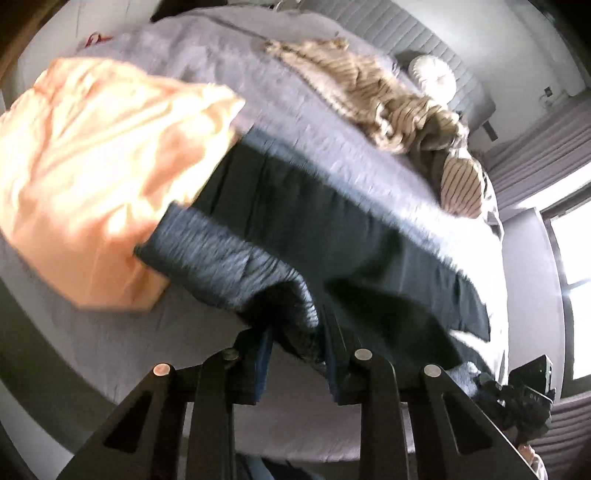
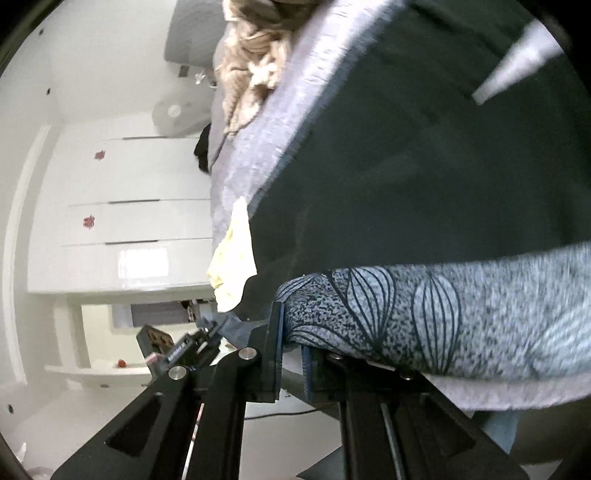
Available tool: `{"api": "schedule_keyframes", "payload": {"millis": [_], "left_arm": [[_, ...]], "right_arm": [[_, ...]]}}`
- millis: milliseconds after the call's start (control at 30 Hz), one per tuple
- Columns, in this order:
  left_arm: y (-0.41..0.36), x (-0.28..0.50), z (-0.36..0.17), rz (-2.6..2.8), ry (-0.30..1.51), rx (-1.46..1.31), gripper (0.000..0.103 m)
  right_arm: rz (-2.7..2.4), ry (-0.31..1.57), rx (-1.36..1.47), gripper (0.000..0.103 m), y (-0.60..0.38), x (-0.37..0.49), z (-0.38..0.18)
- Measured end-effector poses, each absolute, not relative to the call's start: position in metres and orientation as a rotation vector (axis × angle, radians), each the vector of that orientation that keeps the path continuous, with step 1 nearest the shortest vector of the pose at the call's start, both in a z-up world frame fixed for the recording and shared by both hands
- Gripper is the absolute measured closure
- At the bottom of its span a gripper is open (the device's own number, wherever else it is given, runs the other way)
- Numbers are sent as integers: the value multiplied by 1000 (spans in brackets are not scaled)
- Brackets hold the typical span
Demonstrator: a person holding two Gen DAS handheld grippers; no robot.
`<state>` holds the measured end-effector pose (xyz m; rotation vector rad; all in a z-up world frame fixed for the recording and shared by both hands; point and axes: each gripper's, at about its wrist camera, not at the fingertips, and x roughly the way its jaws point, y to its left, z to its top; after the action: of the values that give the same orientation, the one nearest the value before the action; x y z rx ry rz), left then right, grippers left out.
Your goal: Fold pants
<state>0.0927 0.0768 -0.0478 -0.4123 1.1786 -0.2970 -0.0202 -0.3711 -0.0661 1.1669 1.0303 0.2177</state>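
Peach cloth (image 1: 88, 177), crumpled, lies at approx 9 o'clock in left wrist view, on a grey-lavender bedspread (image 1: 288, 110). Its lower right edge touches the dark pants (image 1: 314, 229), which stretch from centre toward 4 o'clock across the bed. Pants' waistband (image 1: 221, 254), heathered blue-grey knit, is bunched into the left gripper (image 1: 295, 350) at 6 o'clock; jaws pinch that band, fabric filling the gap btwn them. Beige striped garment (image 1: 399, 107) sits rumpled at approx 1 o'clock, well apart from the pants. White round fan (image 1: 432, 77) stands beyond it, against a grey padded headboard (image 1: 406, 33). Window (image 1: 569, 236) glares at 3 o'clock. At approx 4–5 o'clock the right gripper (image 1: 524, 391) shows small, dark cloth at its tip.

Right wrist view, L to R: white wardrobe (image 2: 122, 206) w/ small red stickers fills 9 o'clock; left gripper (image 2: 184, 343) appears small at approx 7 o'clock. Pale yellow cloth (image 2: 232, 266) peeks out just beside the pants' edge, near centre. Right gripper (image 2: 291, 354) at 6 o'clock has jaws pressed together on the waistband (image 2: 443, 314), here grey knit w/ a dark leaf-line print, running out to 3 o'clock. Dark pants (image 2: 424, 166) fabric fills the upper right, over the bedspread (image 2: 258, 147). Beige garment (image 2: 255, 48) at 12 o'clock. Picture is motion-blurred.
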Motion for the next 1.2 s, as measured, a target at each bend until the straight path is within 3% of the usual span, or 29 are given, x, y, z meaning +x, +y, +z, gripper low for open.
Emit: {"api": "schedule_keyframes", "payload": {"millis": [267, 533, 567, 600, 633, 667, 767, 833, 867, 1033, 1200], "left_arm": [[52, 172, -39, -335, 1106, -371, 76], [26, 279, -94, -223, 1134, -273, 76], [24, 291, -107, -189, 1151, -241, 71], [23, 299, -117, -163, 1166, -216, 57], [22, 307, -128, -127, 1186, -184, 49], [24, 312, -137, -97, 1196, -155, 47], [36, 315, -137, -67, 1205, -139, 47], [47, 312, -125, -71, 1200, -151, 47], [47, 307, -116, -82, 1196, -136, 47], [-1, 273, -92, -288, 1240, -87, 47], [-71, 260, -125, -313, 1273, 52, 35]], "right_arm": [[224, 1022, 1052, 94, -404, 63, -44], [120, 1134, 1004, 92, -441, 185, -97], [102, 1150, 1007, 91, -445, 192, -107], [74, 1177, 1009, 90, -448, 202, -123], [46, 1203, 1009, 90, -449, 209, -136], [14, 1232, 1006, 90, -449, 215, -151], [-27, 1251, 997, 86, -447, 222, -157], [-8, 1243, 974, 66, -441, 220, -143], [13, 1231, 943, 62, -435, 216, -127], [194, 1224, 846, 62, -390, 212, -94], [131, 1339, 698, 64, -366, 252, -139]]}}
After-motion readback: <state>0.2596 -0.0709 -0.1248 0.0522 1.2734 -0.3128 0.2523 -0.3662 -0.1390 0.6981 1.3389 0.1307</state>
